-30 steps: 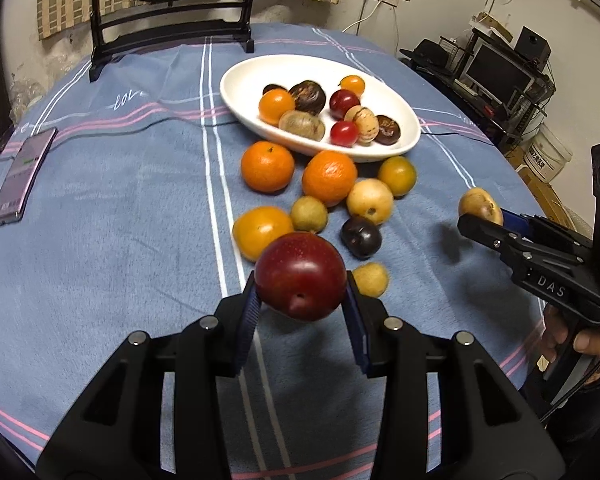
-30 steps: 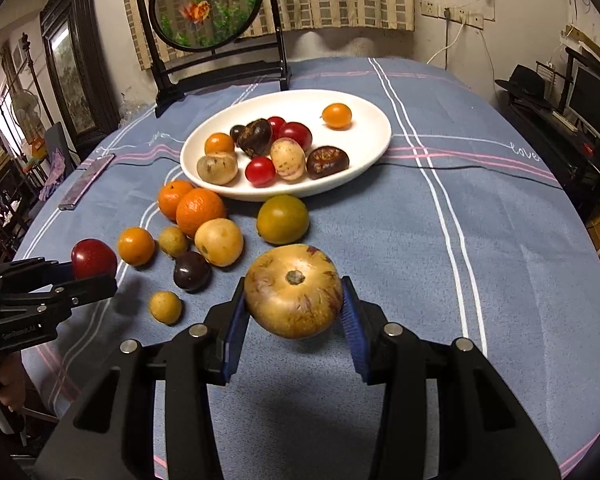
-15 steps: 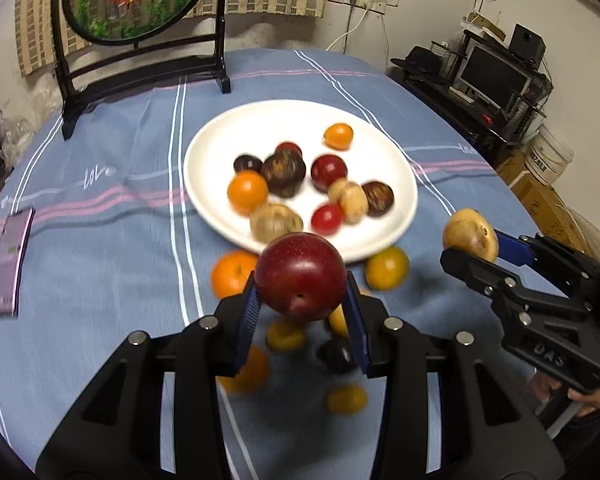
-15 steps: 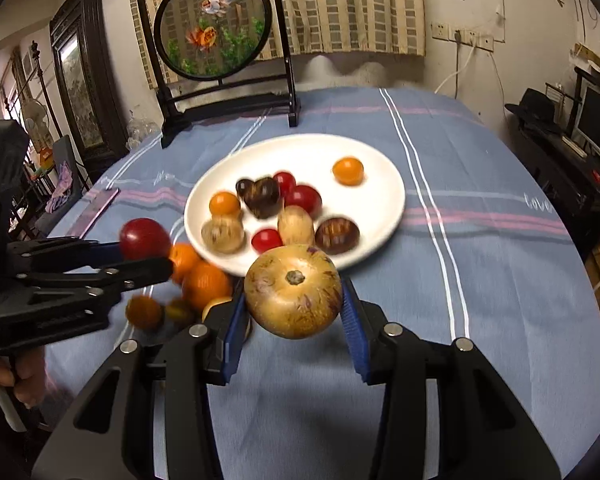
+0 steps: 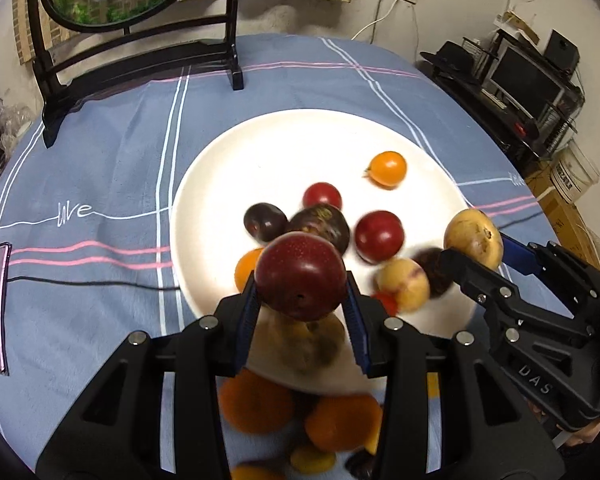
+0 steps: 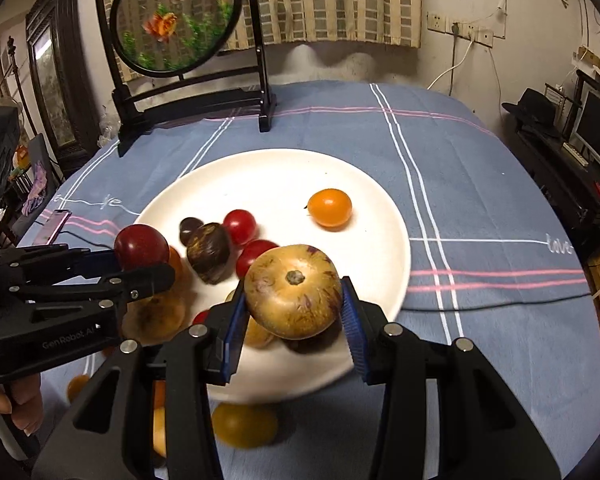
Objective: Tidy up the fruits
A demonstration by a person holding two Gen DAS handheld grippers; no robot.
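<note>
Fruits riding in both grippers above the wide white oval plate (image 5: 228,184).

Going left to right: the left gripper (image 5: 301,300) is clamping its blue pads on a round dark-red plum (image 5: 300,276), which is hanging over the plate's six o'clock rim; at three o'clock the right gripper (image 6: 293,322) is gripping a tan, purple-streaked round fruit (image 6: 293,292) above the same near edge. Roughly eight small pieces are already lying on the plate, among them an orange cherry tomato (image 5: 387,169) at one o'clock. By my judgement the sorting is partly done: both carried fruits are waiting to be set down, and several blurred orange and yellow fruits (image 5: 256,402) are lying loose on the blue striped cloth (image 5: 100,160) at six o'clock.
</note>
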